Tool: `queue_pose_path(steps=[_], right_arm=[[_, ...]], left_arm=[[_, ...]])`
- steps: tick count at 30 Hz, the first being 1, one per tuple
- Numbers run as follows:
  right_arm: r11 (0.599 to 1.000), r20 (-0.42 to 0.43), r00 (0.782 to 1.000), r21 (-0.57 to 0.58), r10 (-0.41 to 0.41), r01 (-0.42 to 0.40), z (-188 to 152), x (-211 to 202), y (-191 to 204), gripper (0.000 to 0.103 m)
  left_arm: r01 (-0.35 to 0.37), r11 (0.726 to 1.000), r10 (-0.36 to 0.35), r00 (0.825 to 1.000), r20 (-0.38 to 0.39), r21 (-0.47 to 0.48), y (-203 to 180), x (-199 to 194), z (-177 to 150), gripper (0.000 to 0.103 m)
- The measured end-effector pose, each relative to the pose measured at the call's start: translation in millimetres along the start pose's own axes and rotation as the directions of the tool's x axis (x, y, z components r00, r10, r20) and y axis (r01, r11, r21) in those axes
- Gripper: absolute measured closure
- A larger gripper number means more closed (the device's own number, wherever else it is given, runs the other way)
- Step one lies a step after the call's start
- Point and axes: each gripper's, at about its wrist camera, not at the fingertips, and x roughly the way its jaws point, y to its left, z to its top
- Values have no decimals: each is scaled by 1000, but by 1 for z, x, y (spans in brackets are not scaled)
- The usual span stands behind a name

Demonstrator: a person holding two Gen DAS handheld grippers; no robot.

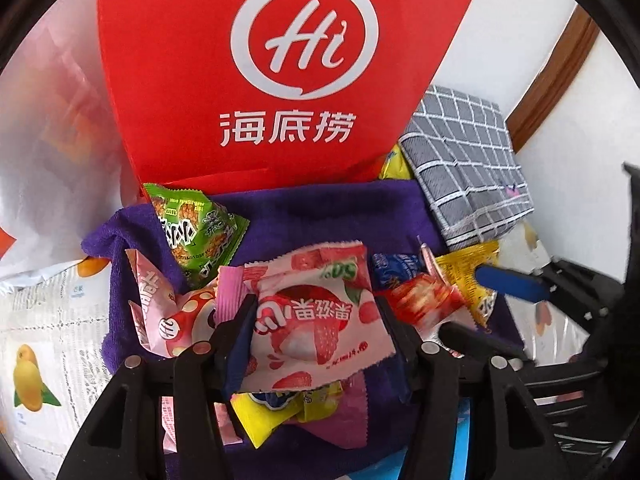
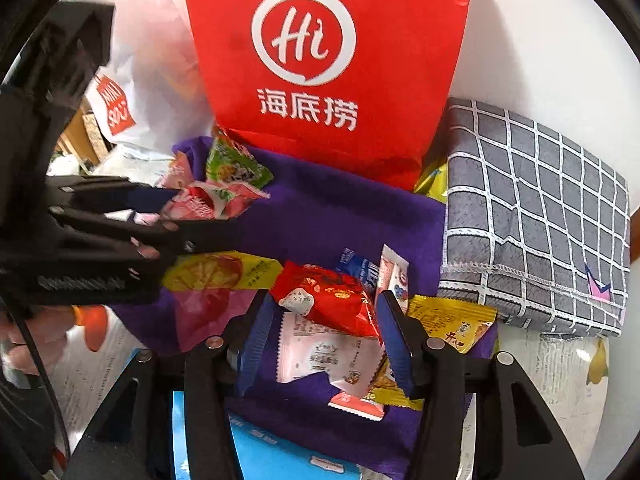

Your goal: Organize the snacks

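Loose snack packets lie piled on a purple towel (image 1: 320, 208). My left gripper (image 1: 314, 332) is shut on a pink-and-white strawberry packet (image 1: 320, 320), whose sides touch both pads. The right wrist view shows the same gripper (image 2: 180, 216) coming in from the left. My right gripper (image 2: 324, 320) is shut on a red packet (image 2: 328, 300), which spans the gap at its fingertips above a white-and-pink packet (image 2: 320, 356). A green packet (image 1: 196, 232) lies at the towel's back left, with yellow (image 2: 448, 320) and blue (image 2: 360, 268) packets to the right.
A tall red paper bag (image 1: 288, 60) stands right behind the towel. A folded grey checked cloth (image 2: 532, 220) lies at the right and a white plastic bag (image 2: 136, 80) at the left. Printed paper covers the table (image 1: 40, 340). A light blue box (image 2: 280, 456) sits at the near edge.
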Motion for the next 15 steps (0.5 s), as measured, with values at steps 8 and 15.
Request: queue_pose_path(steps=[8, 15], right_arm=[[1000, 36, 999, 24, 15, -16, 0, -10, -4, 50], [1000, -4, 1000, 14, -1, 1, -4, 8, 10, 52]], left_arm=[[23, 1000, -23, 999, -23, -1, 2, -2, 1, 44], [8, 1000, -8, 999, -44, 16, -1, -5, 1, 40]])
